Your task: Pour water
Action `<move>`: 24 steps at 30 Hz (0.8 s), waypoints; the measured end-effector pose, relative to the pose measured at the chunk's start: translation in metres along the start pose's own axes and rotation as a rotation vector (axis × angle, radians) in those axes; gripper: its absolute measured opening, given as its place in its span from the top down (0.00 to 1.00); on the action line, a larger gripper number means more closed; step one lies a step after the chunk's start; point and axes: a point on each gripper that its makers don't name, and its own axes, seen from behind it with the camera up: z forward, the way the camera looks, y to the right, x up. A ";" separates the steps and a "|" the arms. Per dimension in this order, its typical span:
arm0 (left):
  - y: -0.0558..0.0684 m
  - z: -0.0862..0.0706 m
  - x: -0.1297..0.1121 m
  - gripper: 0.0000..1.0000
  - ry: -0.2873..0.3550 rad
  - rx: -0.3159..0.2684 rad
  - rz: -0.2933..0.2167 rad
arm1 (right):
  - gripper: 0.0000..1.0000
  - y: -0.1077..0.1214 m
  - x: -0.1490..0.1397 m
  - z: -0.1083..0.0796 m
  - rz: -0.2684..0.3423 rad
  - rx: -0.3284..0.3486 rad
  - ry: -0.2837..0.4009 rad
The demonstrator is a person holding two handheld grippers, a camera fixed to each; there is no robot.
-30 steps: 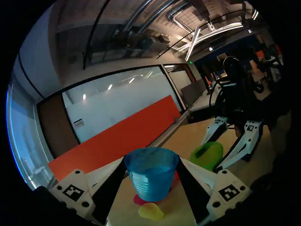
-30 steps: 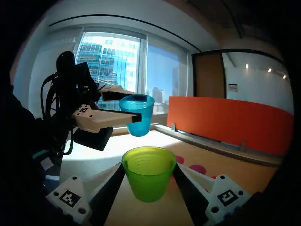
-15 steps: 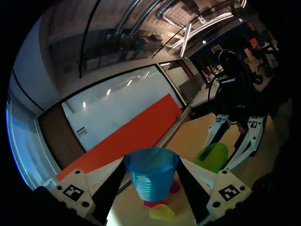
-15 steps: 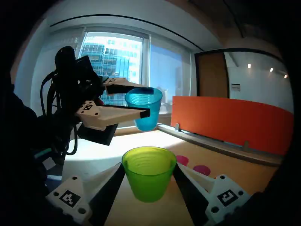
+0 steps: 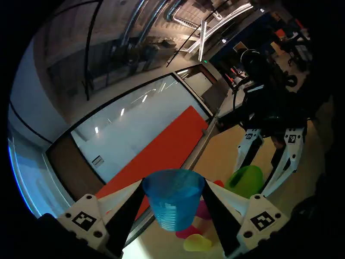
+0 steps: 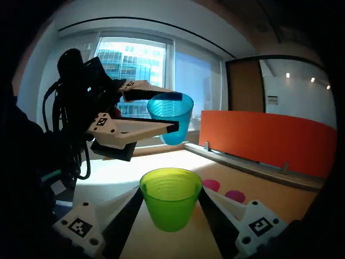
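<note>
A translucent blue cup (image 5: pixel 173 203) with water in it sits between the fingers of my left gripper (image 5: pixel 173 206), which is shut on it and holds it in the air, tilted. In the right gripper view the blue cup (image 6: pixel 171 116) hangs up and to the left of the green cup, with the left gripper (image 6: pixel 172 113) around it. My right gripper (image 6: pixel 171 203) is shut on a green cup (image 6: pixel 171 197) just above the wooden table (image 6: pixel 189 241). The left gripper view shows the green cup (image 5: pixel 246 180) and the right gripper (image 5: pixel 258 175) lower right.
Pink discs (image 6: pixel 235 196) lie on the table beyond the green cup; pink and yellow discs (image 5: pixel 196 242) show under the blue cup. An orange divider panel (image 6: pixel 271 140) runs along the table's far edge. Windows stand behind the left gripper.
The left gripper has lifted the blue cup higher and moved it closer to above the green cup, tilting more. The right gripper and green cup have stayed nearly still.
</note>
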 end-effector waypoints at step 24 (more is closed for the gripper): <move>-0.003 0.004 0.010 0.12 0.003 0.012 0.145 | 0.10 -0.005 0.002 0.004 -0.005 0.019 0.001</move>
